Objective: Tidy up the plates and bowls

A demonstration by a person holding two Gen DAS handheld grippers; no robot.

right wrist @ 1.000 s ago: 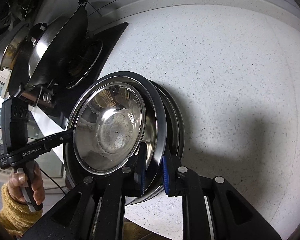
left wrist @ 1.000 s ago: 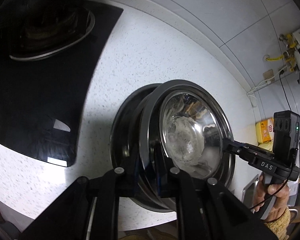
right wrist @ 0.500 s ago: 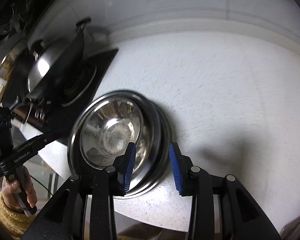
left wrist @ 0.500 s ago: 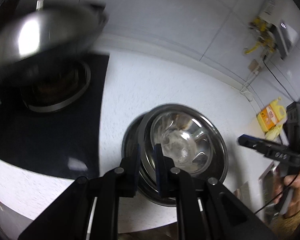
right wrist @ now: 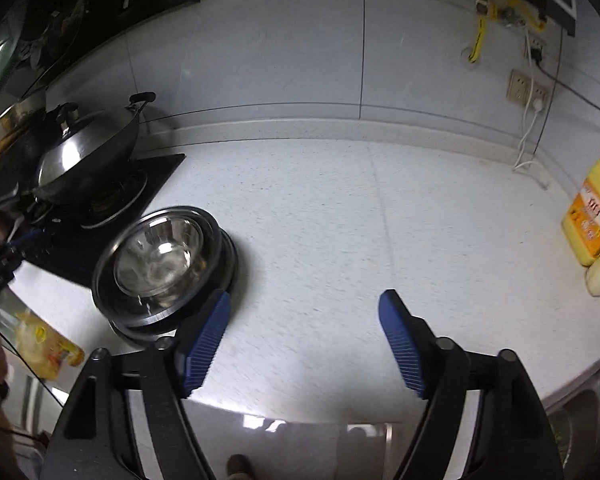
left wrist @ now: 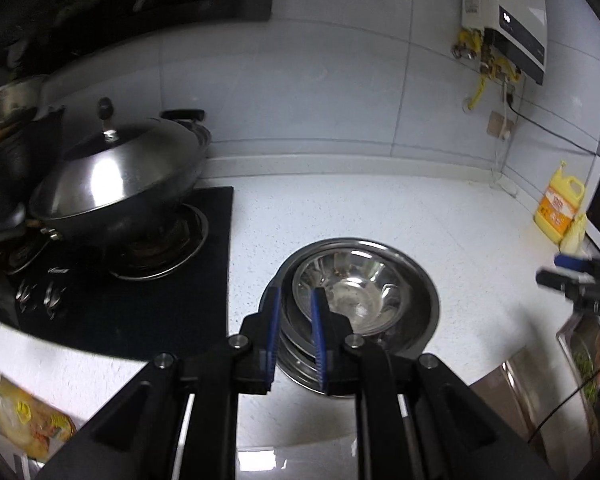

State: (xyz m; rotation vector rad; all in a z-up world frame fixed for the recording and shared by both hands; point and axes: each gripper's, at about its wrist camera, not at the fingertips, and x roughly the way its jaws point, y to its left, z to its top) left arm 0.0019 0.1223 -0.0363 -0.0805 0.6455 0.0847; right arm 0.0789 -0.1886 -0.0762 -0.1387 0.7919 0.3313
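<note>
1. A lidded wok (left wrist: 116,184) sits on the black hob (left wrist: 132,300) at the left end of the tabletop (left wrist: 380,208); the cookware further left is dark and cut off by the picture's edge.
2. The stack of steel bowls (left wrist: 356,296) stands on the tabletop close to its front edge, just right of the hob. How many bowls are nested cannot be told; only the rims show.
3. The left hand-held gripper (left wrist: 296,332) is nearly closed, a narrow slit between its blue pads. The stack's near rim shows through the slit, but the pads appear to stand clear of it.
4. The right hand-held gripper (right wrist: 304,340) has just been opening and stands wide, with bare tabletop between its pads (right wrist: 206,336). The stack (right wrist: 160,260) lies beside its left finger, apart.
5. A yellow detergent bottle (right wrist: 592,220) stands at the right end by the wall.
6. A steel sink (right wrist: 580,412) at the front right corner is mostly cut off.
</note>
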